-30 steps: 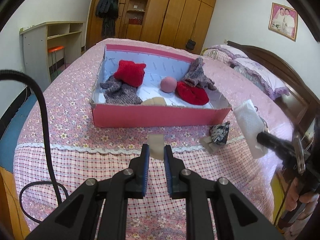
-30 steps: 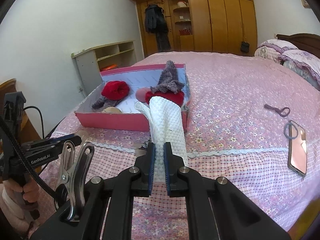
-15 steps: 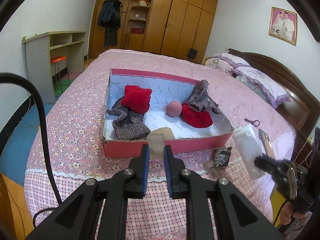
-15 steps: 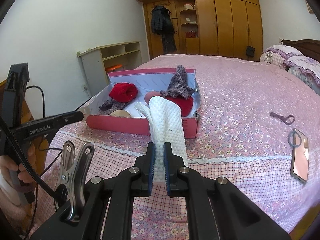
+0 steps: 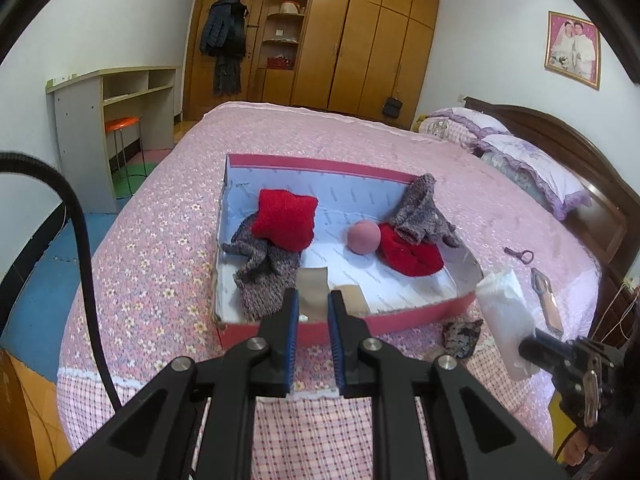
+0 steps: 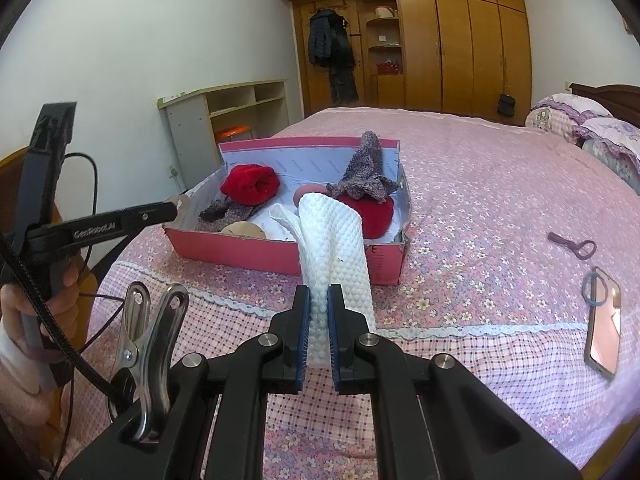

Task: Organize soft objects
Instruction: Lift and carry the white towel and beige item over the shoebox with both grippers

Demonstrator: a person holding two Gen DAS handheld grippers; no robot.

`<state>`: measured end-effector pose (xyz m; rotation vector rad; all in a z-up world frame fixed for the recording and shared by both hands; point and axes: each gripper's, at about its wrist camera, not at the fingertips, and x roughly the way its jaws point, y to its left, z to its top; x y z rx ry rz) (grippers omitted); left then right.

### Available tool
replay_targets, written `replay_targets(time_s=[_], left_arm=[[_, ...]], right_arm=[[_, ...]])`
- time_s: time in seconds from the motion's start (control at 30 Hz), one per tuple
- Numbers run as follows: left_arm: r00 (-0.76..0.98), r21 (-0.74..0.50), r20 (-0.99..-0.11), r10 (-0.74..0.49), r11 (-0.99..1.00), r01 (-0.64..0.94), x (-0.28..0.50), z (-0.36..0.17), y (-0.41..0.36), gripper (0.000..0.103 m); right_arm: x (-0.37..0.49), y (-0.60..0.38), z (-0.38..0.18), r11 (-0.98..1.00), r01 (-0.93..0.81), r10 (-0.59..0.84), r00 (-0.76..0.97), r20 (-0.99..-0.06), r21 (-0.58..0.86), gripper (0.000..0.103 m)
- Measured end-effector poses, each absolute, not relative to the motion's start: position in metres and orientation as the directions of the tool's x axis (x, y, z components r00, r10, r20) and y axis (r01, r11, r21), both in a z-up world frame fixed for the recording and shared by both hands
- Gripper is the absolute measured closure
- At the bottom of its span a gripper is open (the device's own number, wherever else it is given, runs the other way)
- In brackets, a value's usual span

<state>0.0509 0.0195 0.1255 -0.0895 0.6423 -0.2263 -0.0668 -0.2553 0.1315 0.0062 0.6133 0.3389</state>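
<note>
The right hand-held gripper (image 6: 318,300) is clamped on a white waffle-textured cloth (image 6: 334,240), which stands up from between its blue pads and folds over at the top, held in the air above the near edge of the bed (image 6: 500,208). The left hand-held gripper (image 5: 313,304) is closed on a small beige piece of material (image 5: 312,290) that rises between its pads; what the piece is cannot be told. Both point slightly downward toward a shallow pink cardboard box (image 5: 320,322) that lies open on the flowered pink bedspread. Inside the box, at the left, a red plush cushion (image 5: 286,220) rests on a grey knitted garment (image 5: 264,268); near the middle sits a pink ball (image 5: 363,237), touching a second red plush item (image 5: 412,256), and another grey knit piece (image 5: 422,214) is draped over that item and up the box's right wall. A tan flat object (image 6: 244,229) lies against the near wall of the box. Just outside the box's near right corner, a small dark patterned cloth (image 5: 460,334) lies on the bedspread. Farther right on the bed are a phone (image 6: 604,322) with a hair tie on it and a purple cord (image 6: 572,245). A hand (image 6: 32,312) grips the left tool's handle at the edge of the right wrist view.
</note>
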Motion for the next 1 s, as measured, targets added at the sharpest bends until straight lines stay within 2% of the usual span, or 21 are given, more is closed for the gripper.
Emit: replay_targets(time_s=[0.67,1.0], left_arm=[[0.744,-0.105,-0.644,-0.179,0.984,0.146,0.117,0.101,0.013,0.088],[0.719,-0.12,-0.676,-0.164,0.986,0.112,0.131,0.083,0.016,0.086]], right_arm=[[-0.035,-0.239,0.143,0.938,-0.342,0.316,0.767,-0.558,0.062,0.093],[-0.026,-0.237,0.14,0.939,-0.341,0.309,0.765,-0.565,0.052,0.093]])
